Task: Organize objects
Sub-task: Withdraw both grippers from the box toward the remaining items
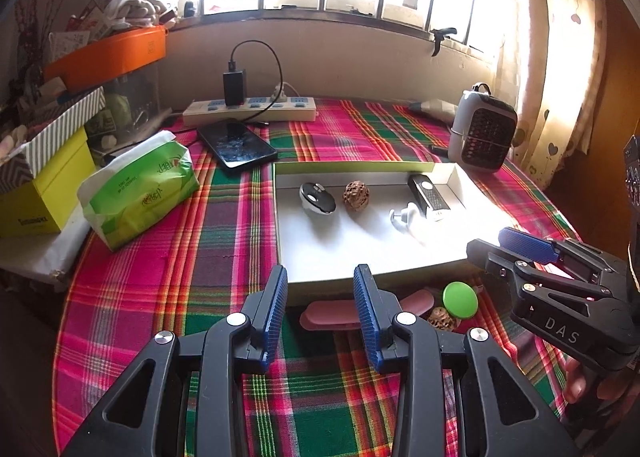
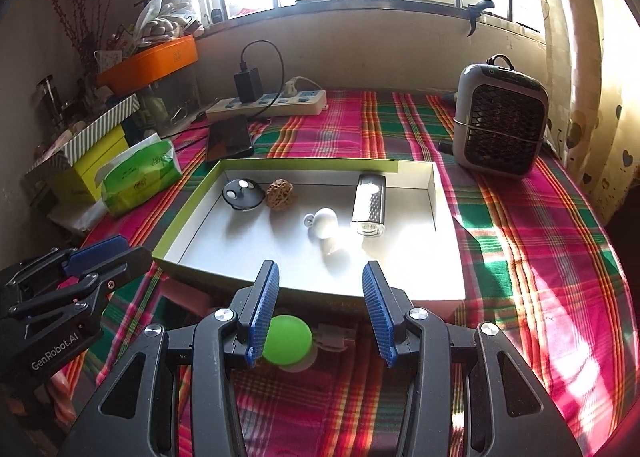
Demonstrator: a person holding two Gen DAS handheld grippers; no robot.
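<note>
A shallow white box lid point(image 1: 360, 257) point(image 2: 400, 273) lies on the plaid cloth. In it are a black-and-white round device point(image 1: 317, 198) point(image 2: 241, 194), a walnut point(image 1: 355, 196) point(image 2: 281, 194), a white earbud-like piece point(image 1: 405, 216) point(image 2: 324, 222) and a silver-black lighter-like block point(image 1: 429, 196) point(image 2: 369, 204). In front of the lid lie a pink case point(image 1: 328, 313), a green round disc point(image 1: 460, 299) point(image 2: 287, 340) and a second walnut point(image 1: 441, 319). My left gripper point(image 1: 320, 313) is open above the pink case. My right gripper point(image 2: 320, 317) point(image 1: 508, 249) is open, the green disc by its left finger.
A green tissue pack point(image 1: 140, 189) point(image 2: 138, 177), stacked boxes point(image 1: 44, 177), a phone point(image 1: 236, 145) and a power strip point(image 1: 250, 109) sit at the left and back. A small grey heater point(image 1: 482, 129) point(image 2: 498, 121) stands at the back right. The table edge curves along the right.
</note>
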